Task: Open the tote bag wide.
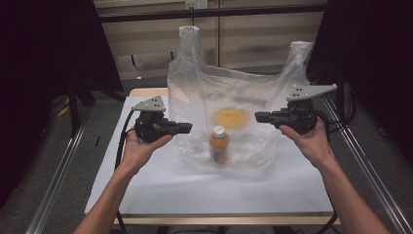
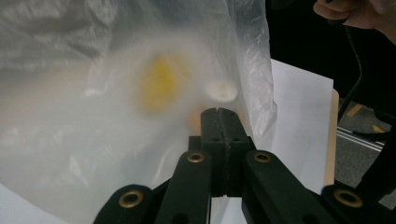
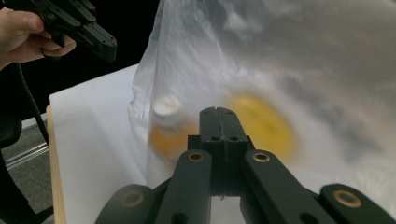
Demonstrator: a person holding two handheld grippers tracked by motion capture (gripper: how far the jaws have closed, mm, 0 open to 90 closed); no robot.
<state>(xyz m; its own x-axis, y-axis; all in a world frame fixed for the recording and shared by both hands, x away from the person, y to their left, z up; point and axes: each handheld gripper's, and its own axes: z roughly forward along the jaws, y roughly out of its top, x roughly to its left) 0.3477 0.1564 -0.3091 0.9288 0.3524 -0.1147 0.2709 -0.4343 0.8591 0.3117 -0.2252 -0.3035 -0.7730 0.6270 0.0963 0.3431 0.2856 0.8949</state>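
Fingers on both of your grippers are pressed together, nothing caught between them in either gripper view. Your left gripper (image 1: 186,128) sits just off the bag's left edge, your right gripper (image 1: 259,116) just off its right edge, both pointing inward at the plastic bag (image 1: 204,92). Whether either tip touches the plastic, can't tell.

Bag is translucent, standing upright mid-desk with both handles up and a blurred yellow print (image 1: 231,117) on its face. Orange bottle (image 1: 219,144) with white cap stands upright at the bag's lower front, seen through the plastic. In the left gripper view the bottle cap (image 2: 221,90) is just above your closed fingers (image 2: 219,119); in the right gripper view the bottle is just left of them. Desk (image 1: 160,190) is covered in white.
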